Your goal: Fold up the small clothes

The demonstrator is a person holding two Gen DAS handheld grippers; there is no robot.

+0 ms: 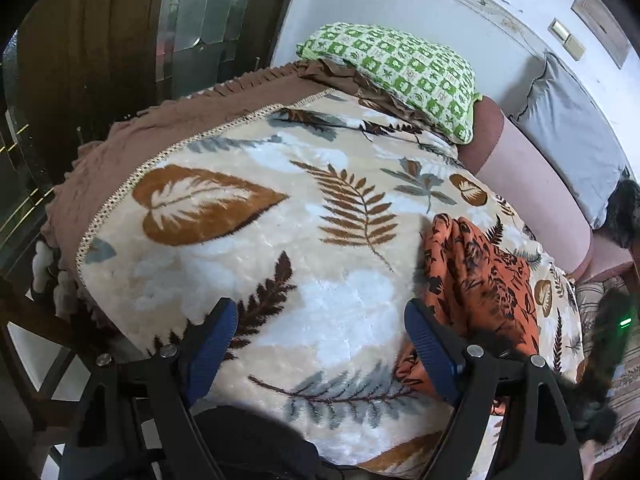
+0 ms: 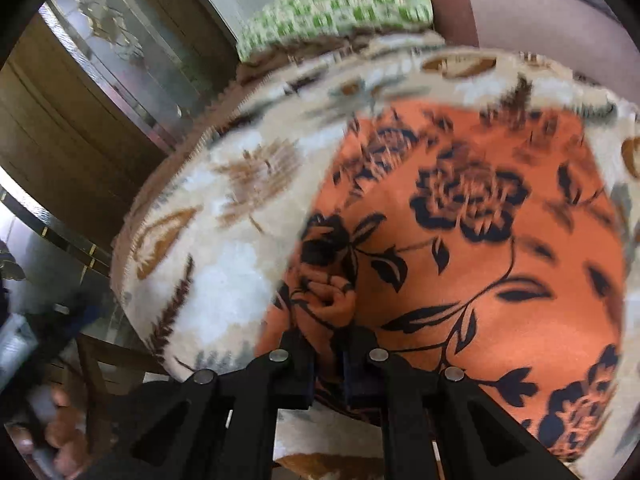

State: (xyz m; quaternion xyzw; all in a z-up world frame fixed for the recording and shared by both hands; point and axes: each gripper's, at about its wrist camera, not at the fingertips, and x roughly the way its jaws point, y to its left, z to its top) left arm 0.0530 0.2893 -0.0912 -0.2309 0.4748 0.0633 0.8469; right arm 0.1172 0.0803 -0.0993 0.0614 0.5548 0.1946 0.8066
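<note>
An orange cloth with black flowers (image 2: 472,248) lies spread on a cream leaf-print blanket (image 2: 224,264). A bunched edge of it is pinched between the fingers of my right gripper (image 2: 330,344), which is shut on it and points down; that view is motion-blurred. In the left wrist view the same orange cloth (image 1: 480,280) rises in folds at the right. My left gripper (image 1: 322,338) hangs open over the blanket (image 1: 240,264), its blue pads (image 1: 430,348) wide apart. Only blanket shows between them, and the cloth passes just beside the right pad.
A green checked pillow (image 1: 400,72) lies at the far end on a brown frilled cover (image 1: 120,148). A pink padded back (image 1: 532,188) and a grey cushion (image 1: 568,132) lie to the right. A wooden cabinet with glass doors (image 1: 120,32) stands left. A dark blurred device with a green light (image 1: 616,340) shows at the right edge.
</note>
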